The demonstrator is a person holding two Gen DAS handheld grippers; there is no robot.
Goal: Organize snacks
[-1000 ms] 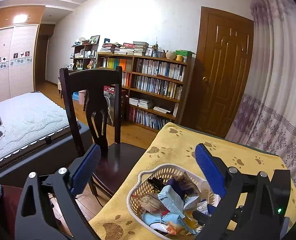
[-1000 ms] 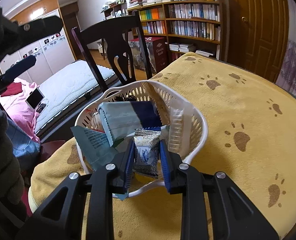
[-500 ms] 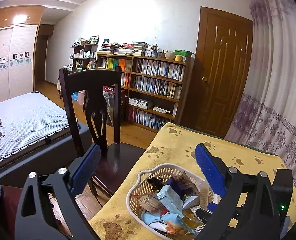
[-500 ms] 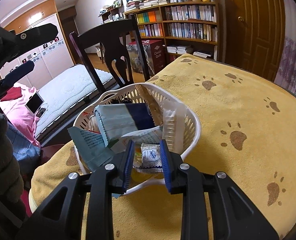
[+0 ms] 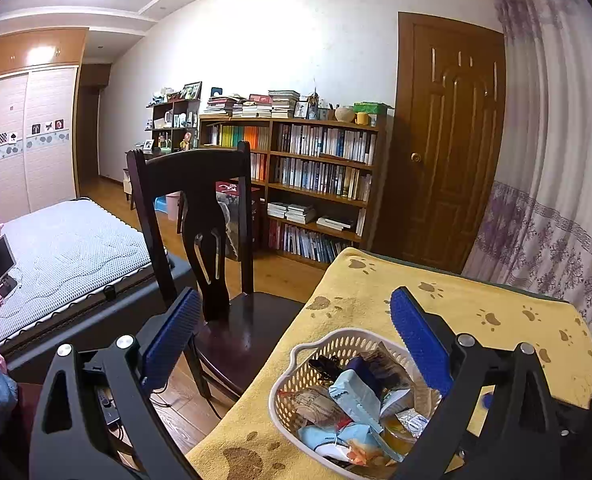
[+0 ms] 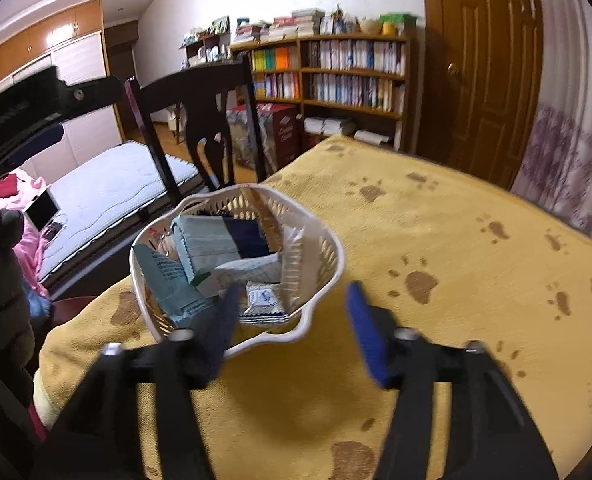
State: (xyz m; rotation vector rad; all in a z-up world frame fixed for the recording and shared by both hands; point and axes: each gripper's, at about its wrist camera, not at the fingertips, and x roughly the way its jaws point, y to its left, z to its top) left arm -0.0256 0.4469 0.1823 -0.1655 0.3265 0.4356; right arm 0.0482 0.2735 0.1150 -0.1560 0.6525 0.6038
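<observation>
Basket point(image 6: 320, 280) sits dead ahead of my right gripper point(image 6: 292, 320), nearer than left gripper point(image 5: 296, 340); both spread wide, empty.

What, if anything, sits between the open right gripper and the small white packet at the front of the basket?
Nothing visible. The right gripper is open just outside the white basket's near rim, and the small white packet lies uncovered inside; only the low rim lies between them.

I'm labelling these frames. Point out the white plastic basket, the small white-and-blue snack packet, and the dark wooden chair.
White plastic lattice basket point(image 6: 320, 304): right wrist view, near rim.
Small white-and-blue snack packet point(image 6: 263, 301): right wrist view, packet face.
Dark wooden chair point(image 5: 194, 174): left wrist view, top backrest rail.
</observation>
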